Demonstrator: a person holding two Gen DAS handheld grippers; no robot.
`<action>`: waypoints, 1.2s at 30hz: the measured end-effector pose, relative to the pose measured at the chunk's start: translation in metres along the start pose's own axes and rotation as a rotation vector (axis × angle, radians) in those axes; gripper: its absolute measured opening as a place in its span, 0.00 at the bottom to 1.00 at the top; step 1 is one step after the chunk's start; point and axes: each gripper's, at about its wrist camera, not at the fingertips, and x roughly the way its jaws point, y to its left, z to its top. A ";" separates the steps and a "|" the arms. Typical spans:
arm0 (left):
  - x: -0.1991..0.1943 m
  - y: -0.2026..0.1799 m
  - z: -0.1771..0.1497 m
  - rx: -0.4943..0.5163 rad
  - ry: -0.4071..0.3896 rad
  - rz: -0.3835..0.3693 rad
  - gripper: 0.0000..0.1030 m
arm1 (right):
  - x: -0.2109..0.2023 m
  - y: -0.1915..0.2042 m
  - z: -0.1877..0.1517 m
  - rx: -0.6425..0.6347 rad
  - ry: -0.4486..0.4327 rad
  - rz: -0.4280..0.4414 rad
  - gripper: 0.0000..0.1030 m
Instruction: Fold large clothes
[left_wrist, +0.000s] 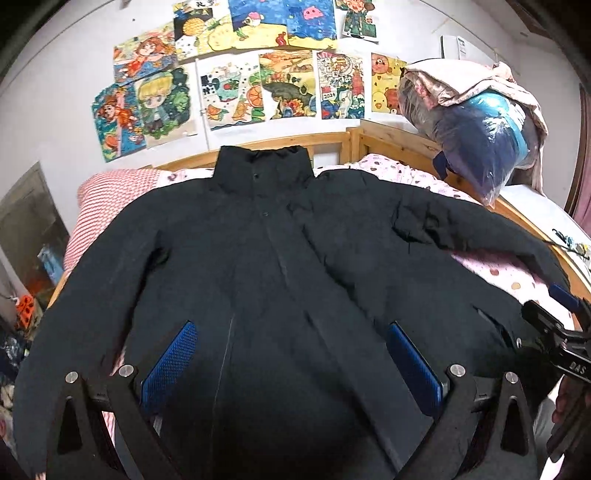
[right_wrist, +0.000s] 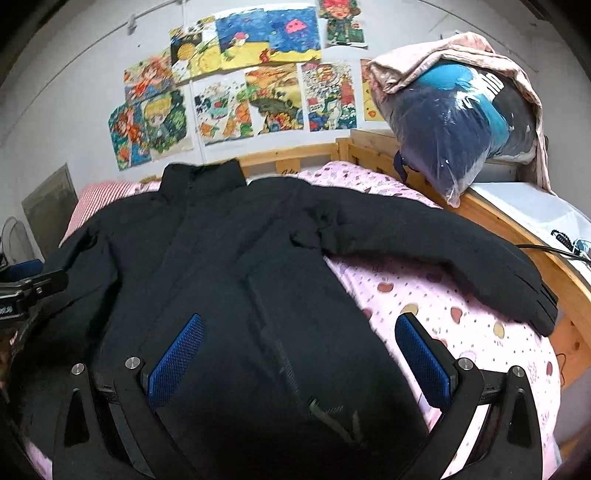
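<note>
Black padded jacket fills most of the bed, front up, closed, collar toward the wooden headboard, hem toward the person. Pink heart-print sheet under it, striped pillow at far left. One sleeve lies stretched out across the sheet to the right, cuff near the bed rail; the other sleeve runs down the left side and hangs off the edge. Bagged bundle of clothes sits on the rail at the right corner, kids' drawings on the wall behind.

Left gripper hovers above the lower front, jaws spread wide, nothing between them. Right gripper is just beside it over the hem and pocket area, jaws also spread, empty.

Judgement: garment is laid flat, no fold made yet, so this is the start of folding. Next move likely calls for pinching a sleeve cuff or side edge and carrying it across the chest. Thick fabric, so a deep bite is needed or it may slip.
</note>
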 end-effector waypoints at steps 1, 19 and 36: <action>0.008 -0.001 0.008 0.000 0.005 -0.011 1.00 | 0.002 -0.006 0.003 0.010 -0.010 0.003 0.99; 0.220 -0.092 0.122 0.039 0.080 -0.243 1.00 | 0.054 -0.155 -0.006 0.521 0.136 -0.074 0.99; 0.339 -0.133 0.092 0.054 0.226 -0.216 1.00 | 0.118 -0.204 -0.020 1.014 -0.108 -0.146 0.43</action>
